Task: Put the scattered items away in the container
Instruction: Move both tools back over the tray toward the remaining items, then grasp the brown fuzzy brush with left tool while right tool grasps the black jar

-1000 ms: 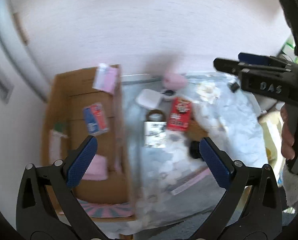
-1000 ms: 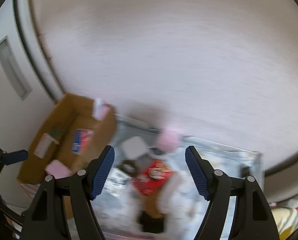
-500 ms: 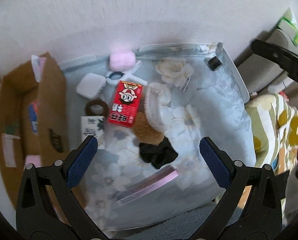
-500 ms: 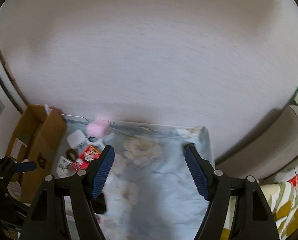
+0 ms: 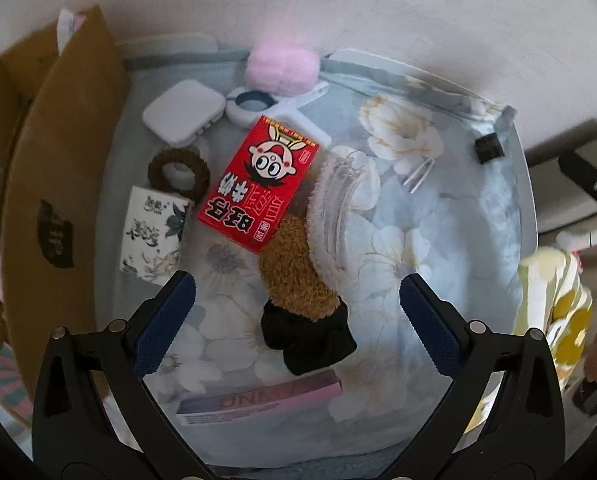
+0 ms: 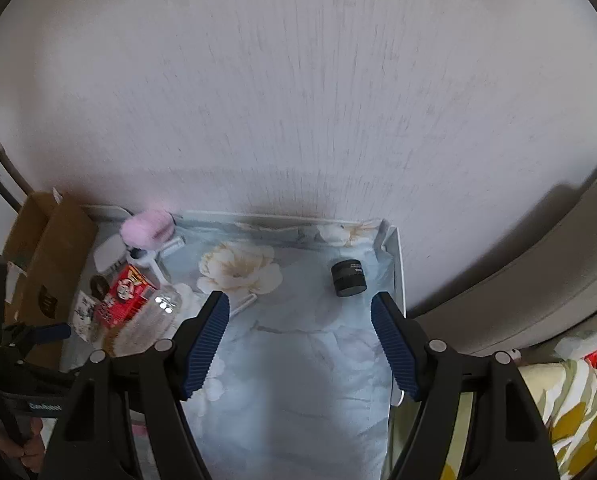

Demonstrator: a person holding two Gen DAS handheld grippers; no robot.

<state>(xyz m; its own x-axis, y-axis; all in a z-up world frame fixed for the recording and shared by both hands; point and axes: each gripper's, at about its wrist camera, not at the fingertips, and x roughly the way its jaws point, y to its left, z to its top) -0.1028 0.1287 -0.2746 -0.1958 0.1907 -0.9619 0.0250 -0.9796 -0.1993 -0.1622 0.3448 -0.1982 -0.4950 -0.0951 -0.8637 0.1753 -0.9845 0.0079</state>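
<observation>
My left gripper [image 5: 297,320] is open and empty above a brown plush item [image 5: 294,276] and a black scrunchie [image 5: 308,340]. Around them lie a red snack box [image 5: 258,182], a floral pack [image 5: 152,238], a brown hair ring [image 5: 178,170], a white case [image 5: 183,113], a pink fluffy thing [image 5: 283,68], a clear plastic cup [image 5: 340,204] and a pink flat box [image 5: 258,398]. The cardboard box [image 5: 58,184] stands at the left. My right gripper [image 6: 300,344] is open and empty, hovering short of a small black jar [image 6: 348,278].
The items lie on a floral blue cloth [image 6: 298,360] over a white table against a white wall. A hair clip [image 5: 420,174] and the black jar [image 5: 489,148] lie at the right. A grey seat [image 6: 538,272] and patterned fabric [image 6: 570,404] are to the right.
Both grippers have swung right, away from the cardboard box. The left view now centres on the scattered items; the right view now faces the black jar. Both stay open.
</observation>
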